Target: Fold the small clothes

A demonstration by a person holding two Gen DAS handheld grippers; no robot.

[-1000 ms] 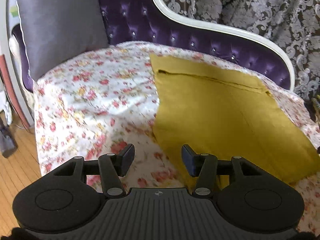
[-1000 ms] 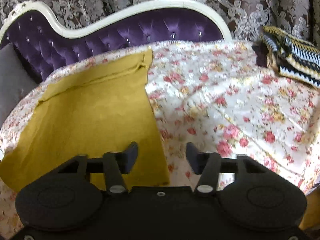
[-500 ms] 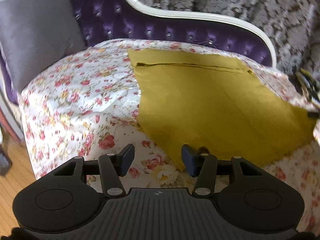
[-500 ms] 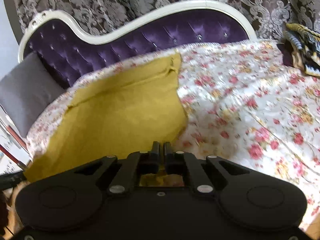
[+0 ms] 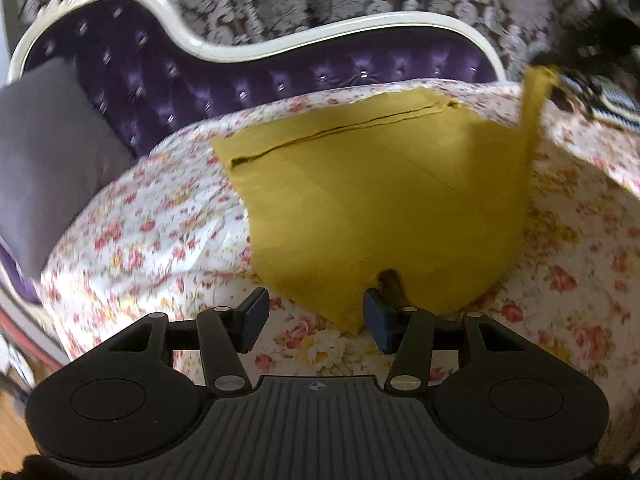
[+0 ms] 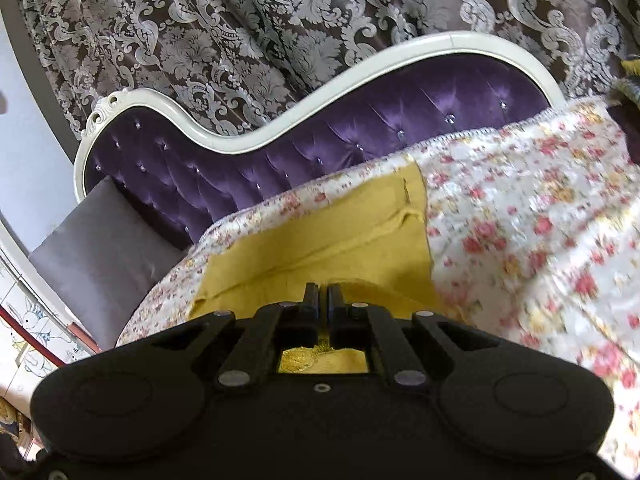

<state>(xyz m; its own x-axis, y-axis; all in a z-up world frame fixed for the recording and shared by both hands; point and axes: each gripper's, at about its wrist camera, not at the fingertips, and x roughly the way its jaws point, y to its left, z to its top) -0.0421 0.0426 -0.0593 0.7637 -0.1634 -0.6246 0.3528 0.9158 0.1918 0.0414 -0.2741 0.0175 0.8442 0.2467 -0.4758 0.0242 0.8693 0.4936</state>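
A mustard-yellow cloth (image 5: 380, 200) lies on the floral-covered couch seat (image 5: 160, 232). In the left wrist view its right corner is lifted high at the upper right. My left gripper (image 5: 316, 316) is open, its fingers straddling the cloth's near corner just above the seat. My right gripper (image 6: 323, 300) is shut on the yellow cloth (image 6: 328, 236) and holds that corner raised, with fabric bunched between and behind the fingers.
A grey cushion (image 5: 44, 152) leans at the couch's left end. The purple tufted backrest (image 6: 320, 144) with white trim runs behind. A striped knitted garment (image 5: 600, 92) lies at the far right. Patterned curtains hang behind.
My right gripper closed on the cloth's right corner and lifted it up. My left gripper swung right toward the cloth's near corner and stayed open.
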